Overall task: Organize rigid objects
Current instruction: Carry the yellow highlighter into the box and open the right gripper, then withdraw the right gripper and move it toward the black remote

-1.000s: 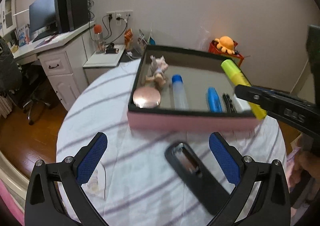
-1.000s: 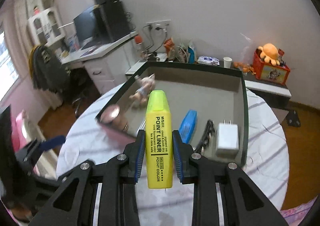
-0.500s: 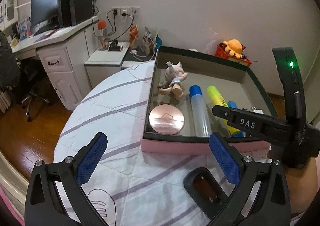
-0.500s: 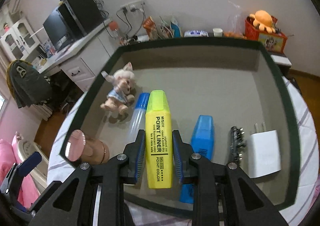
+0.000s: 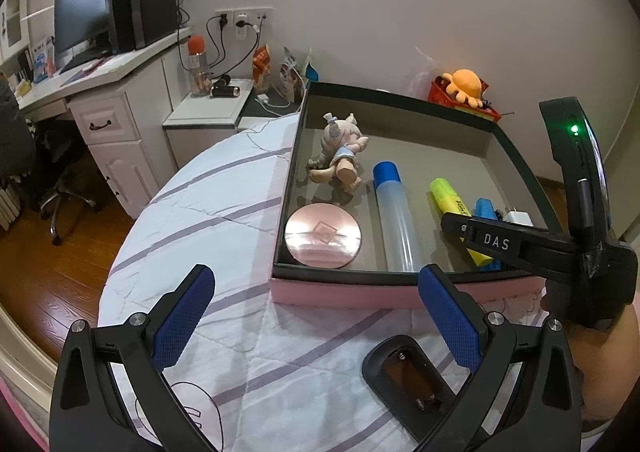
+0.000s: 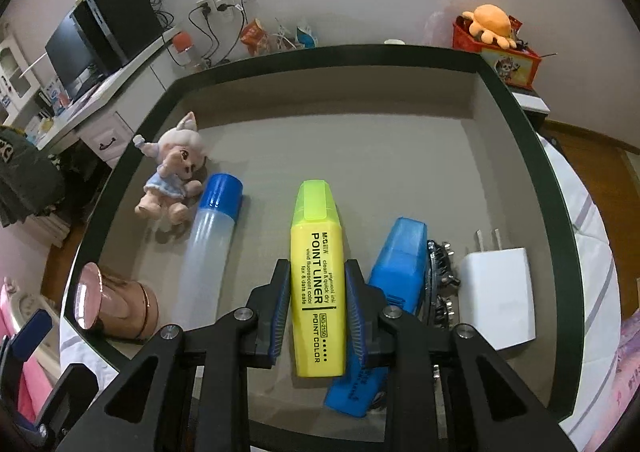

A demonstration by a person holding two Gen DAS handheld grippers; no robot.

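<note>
My right gripper [image 6: 317, 272] is shut on a yellow highlighter [image 6: 316, 220], held low inside the pink-sided box [image 5: 360, 297] between a clear tube with a blue cap [image 6: 208, 248] and a blue marker [image 6: 396, 260]. The left wrist view shows the same highlighter [image 5: 448, 197] beside the right gripper [image 5: 454, 226]. Whether the highlighter touches the floor of the box [image 6: 320, 52] I cannot tell. My left gripper [image 5: 314, 278] stands open above the tablecloth in front of the box, holding nothing. A black remote [image 5: 412, 376] with its battery bay open lies near its right finger.
The box also holds a small doll [image 6: 176, 172], a round pink compact [image 5: 323, 235], a black hair clip [image 6: 440, 264] and a white charger plug [image 6: 496, 292]. The round table [image 5: 200, 212] has a striped white cloth. A desk [image 5: 100, 92] stands at the left.
The right gripper has come down into the box with the highlighter still in it. The left gripper has shifted a little, so the box now sits further right in its view.
</note>
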